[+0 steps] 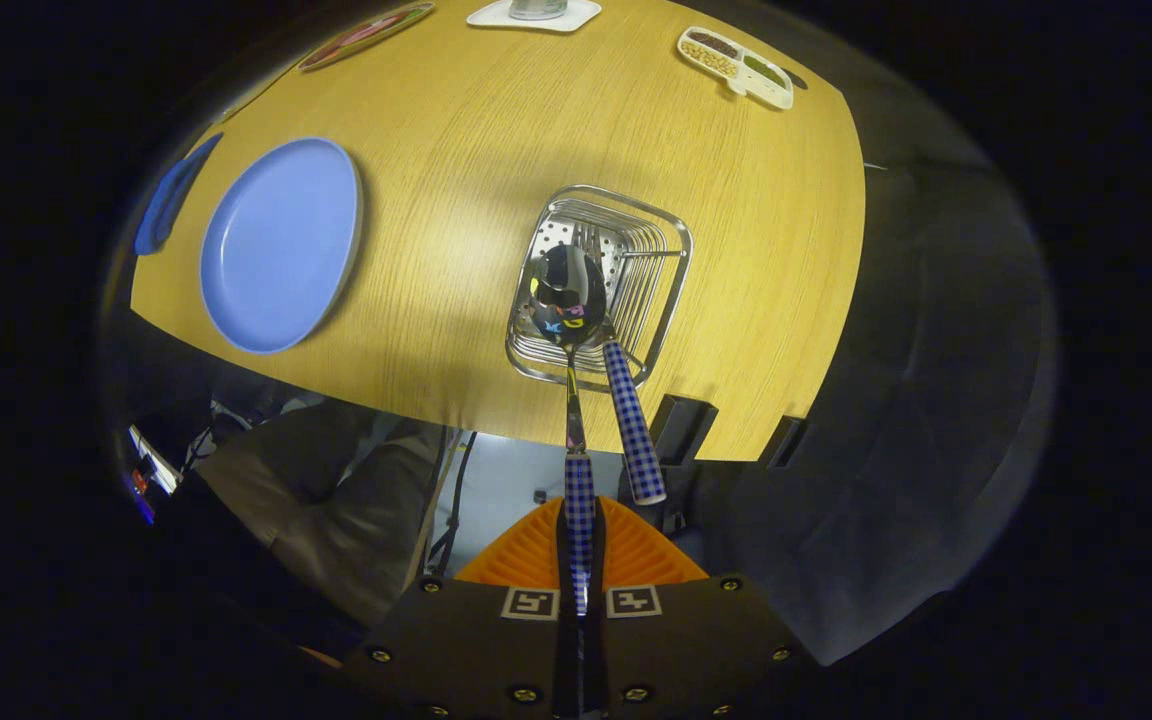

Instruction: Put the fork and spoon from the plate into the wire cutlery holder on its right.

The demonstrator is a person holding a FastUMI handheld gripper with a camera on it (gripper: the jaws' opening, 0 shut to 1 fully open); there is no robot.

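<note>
Checked handle of the spoon (579, 500) sits clamped between my tongs (580, 560), its bowl over the wire holder (598, 285) ahead, where the fork (631, 420) already leans.

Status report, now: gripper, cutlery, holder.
Gripper shut on spoon handle, bowl hanging over the wire cutlery holder. Fork already standing in holder, handle leaning out beside spoon. Blue plate bare. Nothing blocking the drop.
</note>
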